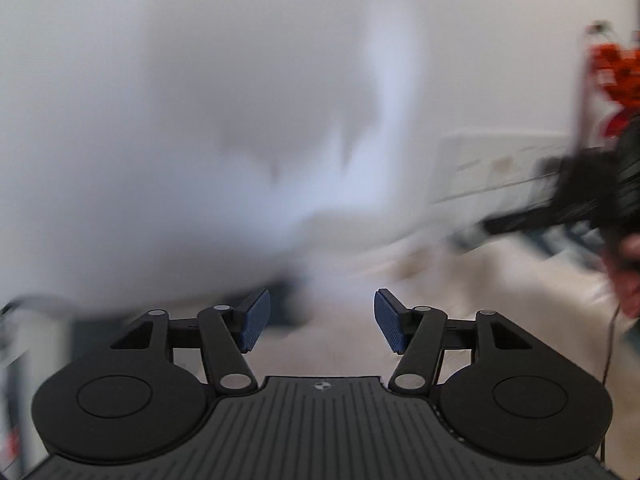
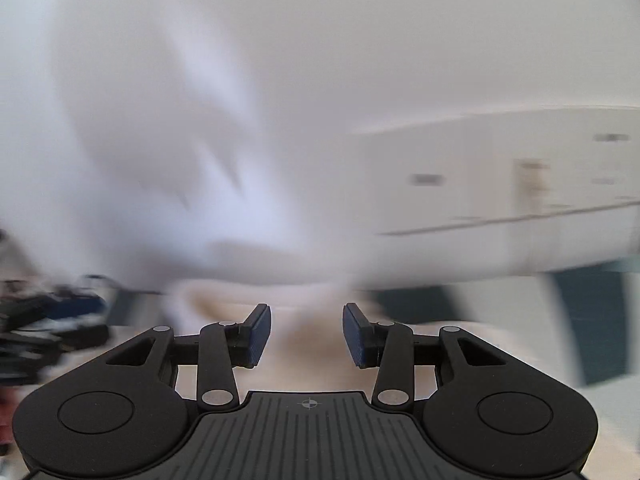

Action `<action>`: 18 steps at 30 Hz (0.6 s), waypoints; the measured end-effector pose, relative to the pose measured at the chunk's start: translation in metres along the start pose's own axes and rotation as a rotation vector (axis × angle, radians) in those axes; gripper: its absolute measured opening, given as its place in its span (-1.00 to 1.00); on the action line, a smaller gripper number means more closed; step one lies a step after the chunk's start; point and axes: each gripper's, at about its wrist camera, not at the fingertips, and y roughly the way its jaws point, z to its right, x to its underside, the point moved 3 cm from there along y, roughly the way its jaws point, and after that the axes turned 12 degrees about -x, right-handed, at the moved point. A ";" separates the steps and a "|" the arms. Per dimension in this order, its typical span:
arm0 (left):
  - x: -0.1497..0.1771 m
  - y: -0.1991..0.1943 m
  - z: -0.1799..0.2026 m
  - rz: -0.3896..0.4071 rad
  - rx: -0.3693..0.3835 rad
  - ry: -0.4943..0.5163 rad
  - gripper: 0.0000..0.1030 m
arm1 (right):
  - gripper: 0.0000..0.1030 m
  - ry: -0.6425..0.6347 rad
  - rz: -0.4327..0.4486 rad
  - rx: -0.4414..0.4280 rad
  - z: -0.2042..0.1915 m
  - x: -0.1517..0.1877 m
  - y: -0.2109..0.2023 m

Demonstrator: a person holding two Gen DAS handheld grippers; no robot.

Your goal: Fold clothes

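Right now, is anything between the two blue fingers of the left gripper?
No. In the left wrist view the left gripper is open with nothing between its fingers; the white cloth is beyond them.

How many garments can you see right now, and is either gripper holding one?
1: a blurred white garment, ahead of the left gripper and, in the right wrist view, ahead of the right gripper. Neither holds it; both stand open. Blur may hide others.
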 end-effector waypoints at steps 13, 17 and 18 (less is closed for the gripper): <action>0.086 0.017 -0.085 -0.219 -0.057 -0.166 -0.91 | -0.85 -0.083 -0.219 0.032 -0.051 0.013 0.140; 0.091 -0.002 -0.104 -0.189 -0.118 -0.218 -0.91 | -0.87 -0.023 -0.070 0.043 -0.038 0.005 0.115; 0.093 -0.003 -0.108 -0.192 -0.123 -0.223 -0.91 | -0.92 -0.018 -0.078 0.063 -0.033 0.005 0.118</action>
